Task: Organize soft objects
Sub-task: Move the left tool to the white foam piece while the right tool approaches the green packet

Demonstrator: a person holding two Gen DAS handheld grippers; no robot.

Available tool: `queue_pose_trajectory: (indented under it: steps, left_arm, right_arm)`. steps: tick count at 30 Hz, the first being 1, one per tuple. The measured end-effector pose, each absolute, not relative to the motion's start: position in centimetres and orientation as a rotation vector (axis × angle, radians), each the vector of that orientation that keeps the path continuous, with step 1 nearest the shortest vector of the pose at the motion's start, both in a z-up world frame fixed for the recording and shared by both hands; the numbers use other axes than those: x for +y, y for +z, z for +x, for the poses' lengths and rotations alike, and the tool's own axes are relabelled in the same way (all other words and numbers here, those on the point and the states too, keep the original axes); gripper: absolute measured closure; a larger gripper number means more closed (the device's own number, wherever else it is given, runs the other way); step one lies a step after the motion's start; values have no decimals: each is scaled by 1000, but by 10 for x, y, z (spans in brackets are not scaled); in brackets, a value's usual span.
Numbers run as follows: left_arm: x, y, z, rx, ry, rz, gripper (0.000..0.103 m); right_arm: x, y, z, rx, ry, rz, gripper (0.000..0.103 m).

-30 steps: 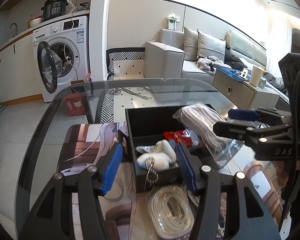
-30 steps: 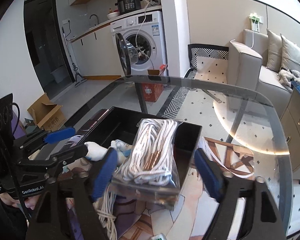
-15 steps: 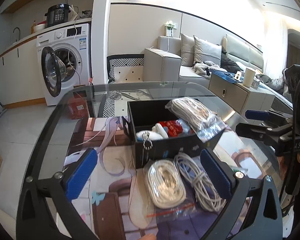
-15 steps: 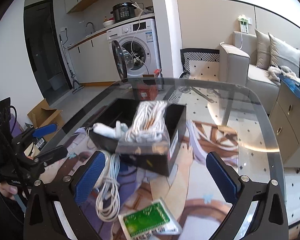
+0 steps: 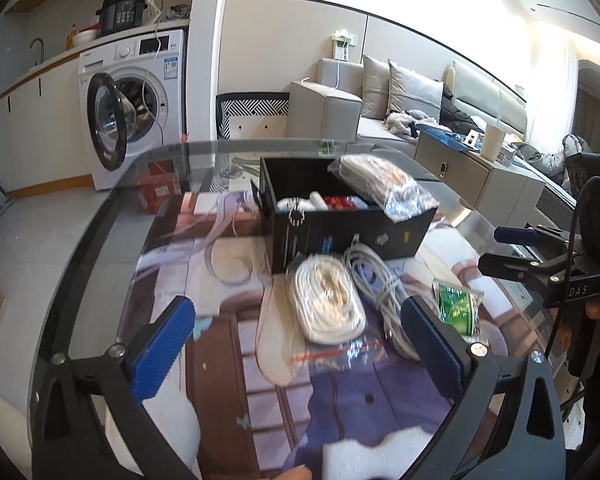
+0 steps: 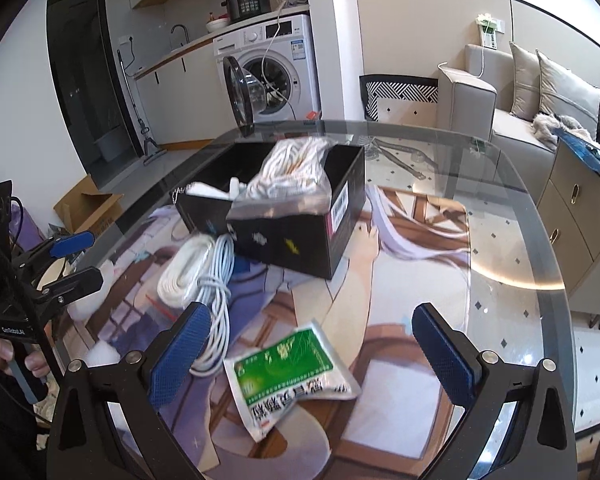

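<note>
Currently, both the left gripper (image 5: 298,346) and right gripper (image 6: 314,350) are held with fingers wide and empty. A bagged cord bundle (image 6: 290,176) is seen draped over the black box (image 6: 296,236) at frame centre, on the bench (image 6: 500,240).

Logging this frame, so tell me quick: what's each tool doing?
Left tool: open, holding nothing.
Right tool: open, holding nothing.
</note>
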State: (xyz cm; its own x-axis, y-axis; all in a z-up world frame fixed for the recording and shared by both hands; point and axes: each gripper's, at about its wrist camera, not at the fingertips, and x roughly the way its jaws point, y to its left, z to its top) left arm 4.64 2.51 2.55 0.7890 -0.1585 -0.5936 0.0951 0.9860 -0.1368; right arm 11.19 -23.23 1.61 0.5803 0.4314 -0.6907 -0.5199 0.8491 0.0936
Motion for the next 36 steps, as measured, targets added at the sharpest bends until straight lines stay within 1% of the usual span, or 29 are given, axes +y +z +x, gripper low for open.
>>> queue_pose_trajectory:
  steps: [9,19,36]
  left_arm:
    - [24,8,23,699,-175,-92,0]
    - [5,1,-2,738,-288,-68,0]
    - [-24,-14,-11,804,-324,-18,0]
  right_arm:
    - [-235,7,100,798,572,-141,0]
    - [-236,-1,92,813,585,-151,0]
    - [-239,-16,78,835,603,-189,0]
